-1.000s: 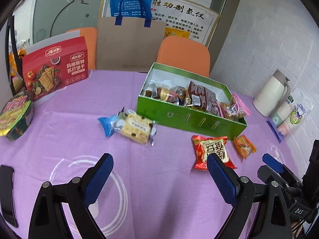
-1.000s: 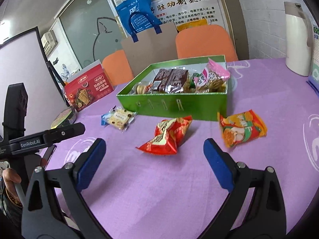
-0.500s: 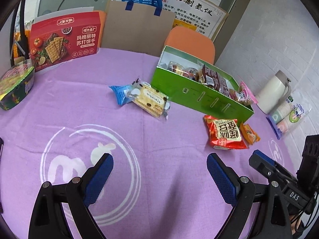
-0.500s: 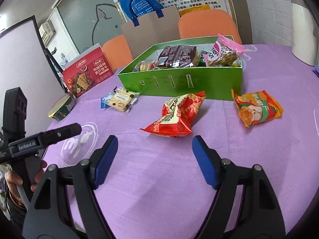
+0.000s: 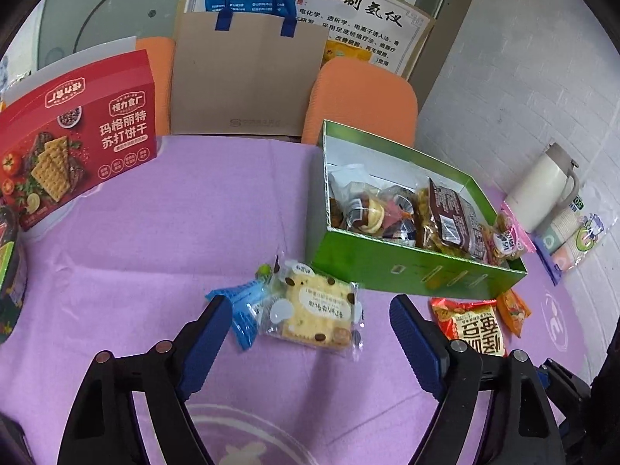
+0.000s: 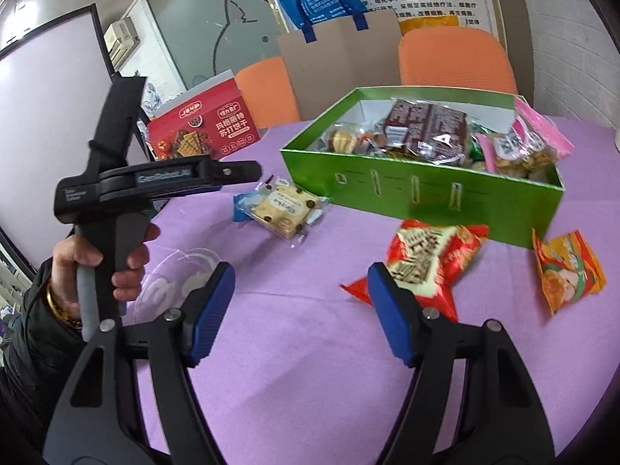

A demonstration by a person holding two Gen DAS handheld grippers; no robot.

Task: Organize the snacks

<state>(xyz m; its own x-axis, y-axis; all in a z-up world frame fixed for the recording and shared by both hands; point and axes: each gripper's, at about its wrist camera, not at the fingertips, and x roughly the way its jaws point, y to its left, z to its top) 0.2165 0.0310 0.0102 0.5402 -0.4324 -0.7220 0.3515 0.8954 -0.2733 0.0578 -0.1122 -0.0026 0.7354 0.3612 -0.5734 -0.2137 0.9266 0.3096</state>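
Observation:
On the purple cloth, a clear cracker packet (image 5: 314, 312) and a small blue packet (image 5: 242, 310) lie between the fingers of my left gripper (image 5: 310, 333). Its jaws are closing, and the pads stand off the packets. The green box (image 5: 418, 271) behind holds several snacks. A red snack bag (image 6: 430, 259) lies just past the right fingertip of my right gripper (image 6: 300, 310). That gripper's jaws are closing with nothing between them. An orange snack bag (image 6: 567, 271) lies to the right, in front of the green box (image 6: 407, 190).
A red cracker carton (image 5: 77, 143) stands at the back left and a noodle bowl (image 5: 9, 271) at the left edge. A white flask (image 5: 542, 190) and a cup pack (image 5: 573, 240) sit at the right. A paper bag (image 5: 244, 81) and orange chairs stand behind the table. A hand (image 6: 100, 255) holds the left gripper's handle.
My left gripper has moved forward, so the cracker and blue packets now lie between its fingers. My right gripper has come closer to the red bag. Both pairs of jaws have narrowed.

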